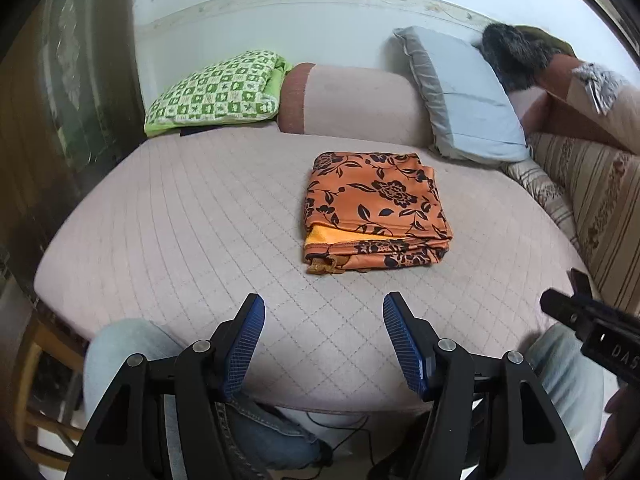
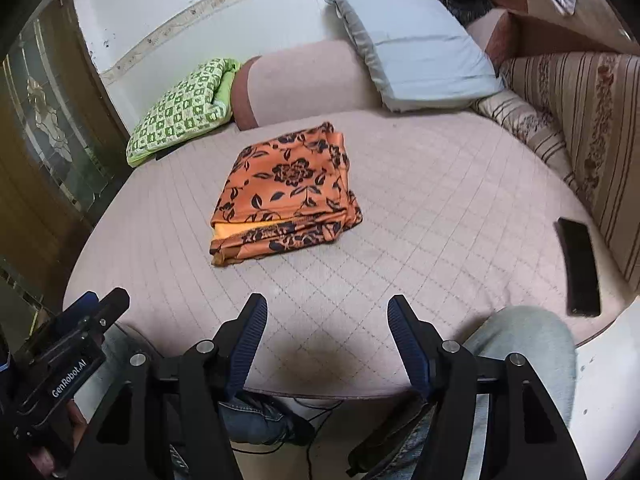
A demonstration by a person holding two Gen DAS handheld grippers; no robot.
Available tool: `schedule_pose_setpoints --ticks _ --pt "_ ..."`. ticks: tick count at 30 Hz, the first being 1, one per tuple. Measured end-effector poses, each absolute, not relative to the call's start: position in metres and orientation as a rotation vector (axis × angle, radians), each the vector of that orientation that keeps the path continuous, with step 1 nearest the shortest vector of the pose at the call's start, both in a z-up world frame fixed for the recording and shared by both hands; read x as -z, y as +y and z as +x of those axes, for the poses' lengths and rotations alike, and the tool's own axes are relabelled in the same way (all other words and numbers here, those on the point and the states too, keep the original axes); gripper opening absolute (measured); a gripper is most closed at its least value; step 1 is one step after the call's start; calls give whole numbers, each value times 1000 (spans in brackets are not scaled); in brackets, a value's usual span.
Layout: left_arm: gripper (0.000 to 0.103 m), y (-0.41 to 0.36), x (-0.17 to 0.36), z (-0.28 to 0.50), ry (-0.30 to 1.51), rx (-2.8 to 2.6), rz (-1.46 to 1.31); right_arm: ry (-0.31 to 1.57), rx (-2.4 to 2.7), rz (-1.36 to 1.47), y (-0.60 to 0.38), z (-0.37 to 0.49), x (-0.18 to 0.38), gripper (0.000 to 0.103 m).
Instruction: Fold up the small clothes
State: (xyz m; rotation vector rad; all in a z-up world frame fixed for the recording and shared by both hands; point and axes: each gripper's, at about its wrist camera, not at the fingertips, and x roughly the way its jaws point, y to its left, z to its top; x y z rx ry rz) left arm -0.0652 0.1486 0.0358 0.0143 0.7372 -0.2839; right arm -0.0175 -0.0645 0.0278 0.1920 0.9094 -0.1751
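An orange garment with black flowers (image 1: pixel 376 210) lies folded into a thick rectangle on the pink quilted bed (image 1: pixel 192 220); it also shows in the right wrist view (image 2: pixel 286 194). My left gripper (image 1: pixel 324 308) is open and empty, held back near the bed's front edge, apart from the garment. My right gripper (image 2: pixel 328 310) is open and empty too, also near the front edge. Each gripper's body shows at the edge of the other's view.
A green checked cushion (image 1: pixel 212 92), a pink bolster (image 1: pixel 352 100) and a grey-blue pillow (image 1: pixel 464 96) line the back. A striped blanket (image 2: pixel 580 120) lies at right. A black phone (image 2: pixel 578 266) rests near the bed's right edge. My knees are below the front edge.
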Motion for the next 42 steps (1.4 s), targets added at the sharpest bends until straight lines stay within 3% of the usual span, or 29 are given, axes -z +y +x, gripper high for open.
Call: schedule_pose_setpoints --ticks 15,42 --pt "65 151 -62 -63 726 287 30 837 166 136 -52 -16 -63 69" --pt "65 149 -71 -43 744 277 22 829 133 117 -42 4 -72 69"
